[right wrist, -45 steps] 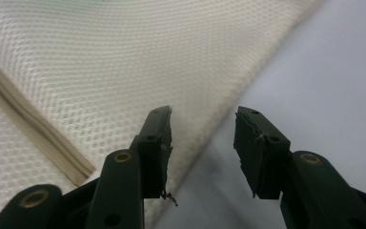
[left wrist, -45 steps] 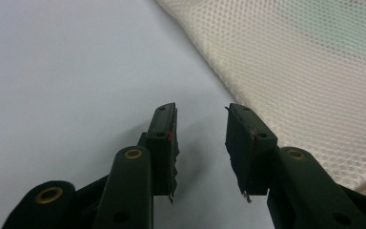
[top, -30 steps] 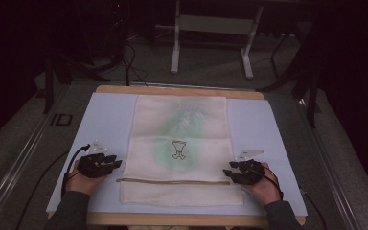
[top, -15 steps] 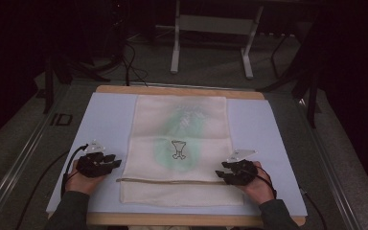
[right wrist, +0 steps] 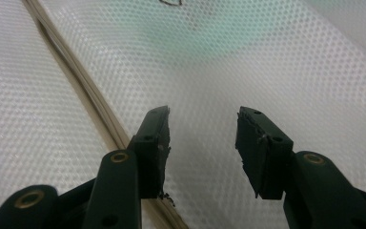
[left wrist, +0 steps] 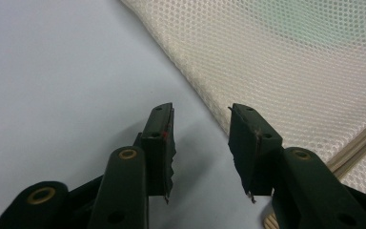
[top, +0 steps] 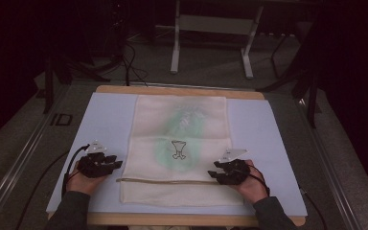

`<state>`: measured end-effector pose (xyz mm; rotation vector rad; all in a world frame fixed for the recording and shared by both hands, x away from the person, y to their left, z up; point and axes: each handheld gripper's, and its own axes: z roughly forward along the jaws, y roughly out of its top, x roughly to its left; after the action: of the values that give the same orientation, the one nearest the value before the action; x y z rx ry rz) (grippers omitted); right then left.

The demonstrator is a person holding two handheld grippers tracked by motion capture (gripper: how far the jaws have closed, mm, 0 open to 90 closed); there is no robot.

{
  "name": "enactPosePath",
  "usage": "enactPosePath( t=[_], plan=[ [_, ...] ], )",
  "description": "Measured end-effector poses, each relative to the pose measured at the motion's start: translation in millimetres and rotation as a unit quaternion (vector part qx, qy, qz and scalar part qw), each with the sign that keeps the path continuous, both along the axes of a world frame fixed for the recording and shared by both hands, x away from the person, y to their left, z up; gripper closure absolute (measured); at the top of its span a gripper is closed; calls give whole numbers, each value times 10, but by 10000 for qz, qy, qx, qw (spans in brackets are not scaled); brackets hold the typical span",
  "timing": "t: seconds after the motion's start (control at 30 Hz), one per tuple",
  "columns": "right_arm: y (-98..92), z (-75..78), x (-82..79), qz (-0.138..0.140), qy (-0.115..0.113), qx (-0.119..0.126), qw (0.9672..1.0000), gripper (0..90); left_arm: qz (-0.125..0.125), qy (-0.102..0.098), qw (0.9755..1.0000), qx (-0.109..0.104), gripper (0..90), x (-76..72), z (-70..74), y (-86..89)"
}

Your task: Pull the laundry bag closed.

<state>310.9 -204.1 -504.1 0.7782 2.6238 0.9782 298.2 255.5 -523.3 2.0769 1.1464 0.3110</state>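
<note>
Mesh bag (top: 179, 143), cream, laid flat down the middle of the table, running from near the far edge to close by the near edge. A faint green shape and a small dark outline show through the weave at mid-length. A pale cord (top: 167, 181) crosses it from side to side near the near end.

Judged handling: light, soft, limp. It will sag and fold wherever it is lifted, so one pinch point will not keep it flat. The open weave should give the pads decent purchase. Best holds look like the two side edges by the cord, one per gripper.

Left gripper (top: 119, 164) sits on the light mat (top: 108, 115) just beside the bag's left edge, jaws spread, nothing between them.

Right gripper (top: 212, 174) is over the bag's right edge near the cord's end, jaws spread, pinching nothing.
</note>
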Motion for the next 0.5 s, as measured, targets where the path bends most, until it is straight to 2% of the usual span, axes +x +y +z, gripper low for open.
enactPosePath(
  t=[0.17,0.5],
  plan=[
    [84,49,19,147,-46,42,9999,544,-29,11,10000,-22,641,2,-3,4],
    [307,94,51,465,41,166,9988,522,-82,8,10000,-8,643,5,2,-5]
  ],
)
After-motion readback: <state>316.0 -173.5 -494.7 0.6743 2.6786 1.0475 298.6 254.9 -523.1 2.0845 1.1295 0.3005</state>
